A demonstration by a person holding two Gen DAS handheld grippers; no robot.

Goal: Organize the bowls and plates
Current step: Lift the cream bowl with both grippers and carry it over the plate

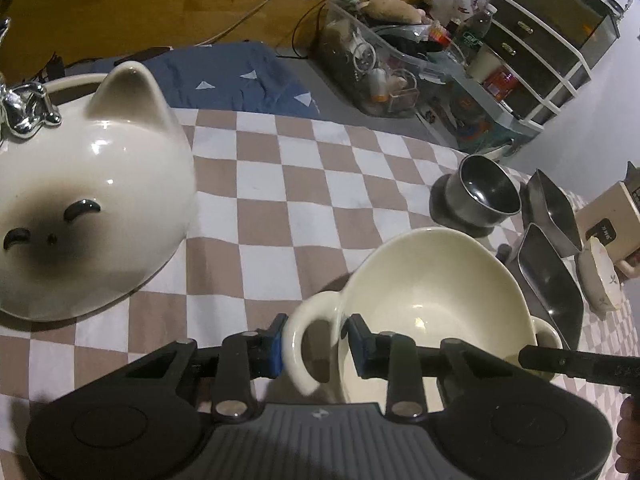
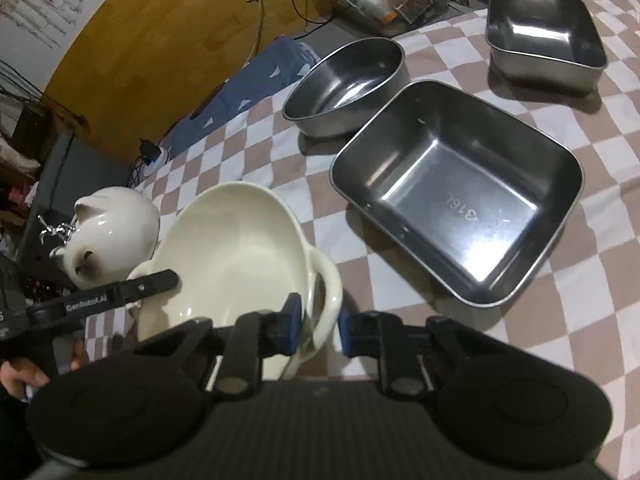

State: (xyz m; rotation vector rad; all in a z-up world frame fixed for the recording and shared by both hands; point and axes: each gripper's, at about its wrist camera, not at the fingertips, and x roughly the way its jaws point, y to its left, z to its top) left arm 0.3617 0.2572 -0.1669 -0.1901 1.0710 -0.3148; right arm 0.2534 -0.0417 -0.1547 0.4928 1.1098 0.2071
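Both your tongs angle steeply down at the cream two-handled bowl (image 1: 436, 292), which sits on the checked cloth (image 1: 280, 200) over the counter. Your left tongs (image 1: 316, 346) straddle one loop handle (image 1: 298, 344): one blue pad touches its outer side, the other stands inside the bowl against the wall, with a gap left at the handle, so this is a loose bracket and not a firm pinch. Your right tongs (image 2: 318, 330) bracket the opposite handle (image 2: 326, 300); the inner pad is against it, the outer pad stands clear of it, so the grip is slack there too.

The left wrist view shows the cat-face ceramic lid (image 1: 88, 208) lying well to the left of the bowl, a footed steel bowl (image 1: 480, 196) beyond it, and a small floral dish (image 1: 600, 280) at the far right edge. Your right tongs' arm enters this view from the right.

The right wrist view shows what the left foreshortens: a large rectangular steel tray (image 2: 460, 196) just beside the bowl, an oval steel dish (image 2: 348, 84) behind it, and a smaller steel tray (image 2: 544, 36) further off. It also shows your fingers (image 2: 24, 376) wrapped on the left tool.
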